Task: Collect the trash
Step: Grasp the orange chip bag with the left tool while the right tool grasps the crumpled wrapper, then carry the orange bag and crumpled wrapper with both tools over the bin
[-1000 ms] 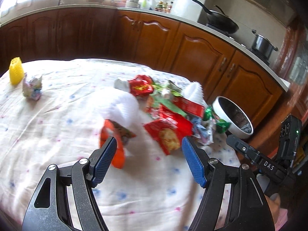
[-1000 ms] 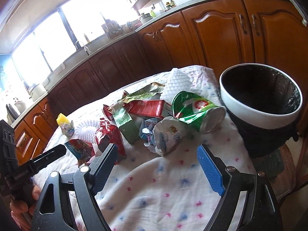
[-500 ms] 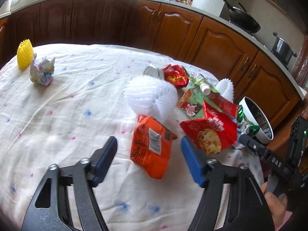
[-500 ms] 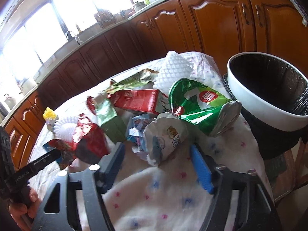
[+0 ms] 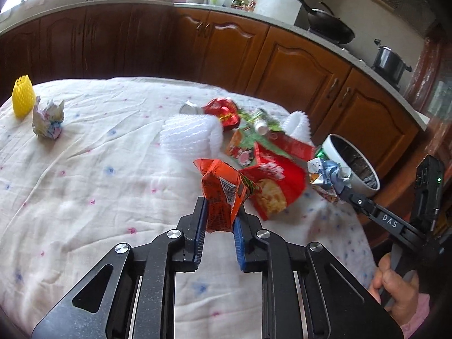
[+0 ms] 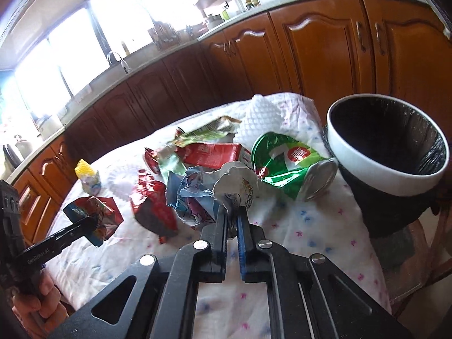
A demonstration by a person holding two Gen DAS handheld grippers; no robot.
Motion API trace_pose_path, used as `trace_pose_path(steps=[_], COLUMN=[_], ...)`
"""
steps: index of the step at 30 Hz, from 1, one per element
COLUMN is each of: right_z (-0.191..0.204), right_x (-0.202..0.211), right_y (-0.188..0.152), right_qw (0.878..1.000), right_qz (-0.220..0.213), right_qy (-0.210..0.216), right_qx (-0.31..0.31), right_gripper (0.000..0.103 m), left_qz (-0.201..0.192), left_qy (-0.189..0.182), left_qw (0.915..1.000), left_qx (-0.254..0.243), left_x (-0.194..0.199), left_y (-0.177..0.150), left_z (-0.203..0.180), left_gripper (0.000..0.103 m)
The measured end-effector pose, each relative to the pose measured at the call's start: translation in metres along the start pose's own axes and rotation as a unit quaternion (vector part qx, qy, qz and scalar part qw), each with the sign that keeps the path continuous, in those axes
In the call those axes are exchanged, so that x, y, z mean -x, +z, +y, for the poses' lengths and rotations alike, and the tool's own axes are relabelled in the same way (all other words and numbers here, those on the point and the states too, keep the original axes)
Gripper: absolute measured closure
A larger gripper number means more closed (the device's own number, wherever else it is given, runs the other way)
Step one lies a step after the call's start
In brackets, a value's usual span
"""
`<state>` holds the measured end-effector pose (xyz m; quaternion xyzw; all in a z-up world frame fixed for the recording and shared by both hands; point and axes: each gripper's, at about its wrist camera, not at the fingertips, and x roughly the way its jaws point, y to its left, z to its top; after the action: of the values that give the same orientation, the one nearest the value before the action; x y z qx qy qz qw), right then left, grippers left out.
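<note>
My left gripper (image 5: 219, 207) is shut on an orange snack wrapper (image 5: 223, 192), held just above the white tablecloth (image 5: 84, 197). From the right wrist view the same orange snack wrapper (image 6: 94, 216) hangs at the far left. My right gripper (image 6: 232, 212) is shut on a crumpled white and blue wrapper (image 6: 214, 192); the left wrist view shows this crumpled wrapper (image 5: 329, 173) lifted beside the bin (image 5: 333, 141). The white-rimmed bin (image 6: 367, 175) with a black liner stands off the table's right edge.
A trash pile lies mid-table: a red chip bag (image 5: 272, 186), a white foam net (image 5: 189, 138), a crushed green can (image 6: 285, 163), a red carton (image 6: 212, 155). A yellow foam net (image 5: 23, 97) and a crumpled paper (image 5: 46, 118) sit far left. Wooden cabinets (image 5: 296, 67) ring the table.
Both grippers have shut: the left one on the orange snack wrapper and the right one on the crumpled white and blue wrapper. Both pieces are now lifted off the cloth.
</note>
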<state>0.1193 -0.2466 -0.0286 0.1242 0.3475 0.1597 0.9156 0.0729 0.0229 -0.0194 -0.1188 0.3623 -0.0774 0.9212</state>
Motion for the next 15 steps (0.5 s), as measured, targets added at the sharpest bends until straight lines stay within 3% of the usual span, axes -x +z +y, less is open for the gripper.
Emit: trace_pose_path(steps=[6, 15], right_z=[-0.009, -0.042], right_x=[0.022, 0.049], right_y=[0.006, 0.012], right_qw=[1.000, 0.998], right_qz=[-0.023, -0.045], right_qy=[-0.003, -0.032], right_qx=[-0.006, -0.029], right_gripper=[0.097, 0.097], left_qz=[-0.023, -0.012], left_qy=[-0.033, -0.073], left_qw=[0.9989, 0.9953], left_qx=[-0.025, -0.062], left_x=[0.020, 0.005], left_y=[0.010, 0.019], left_z=[-0.029, -0.077], left_gripper=[0.087, 0.087])
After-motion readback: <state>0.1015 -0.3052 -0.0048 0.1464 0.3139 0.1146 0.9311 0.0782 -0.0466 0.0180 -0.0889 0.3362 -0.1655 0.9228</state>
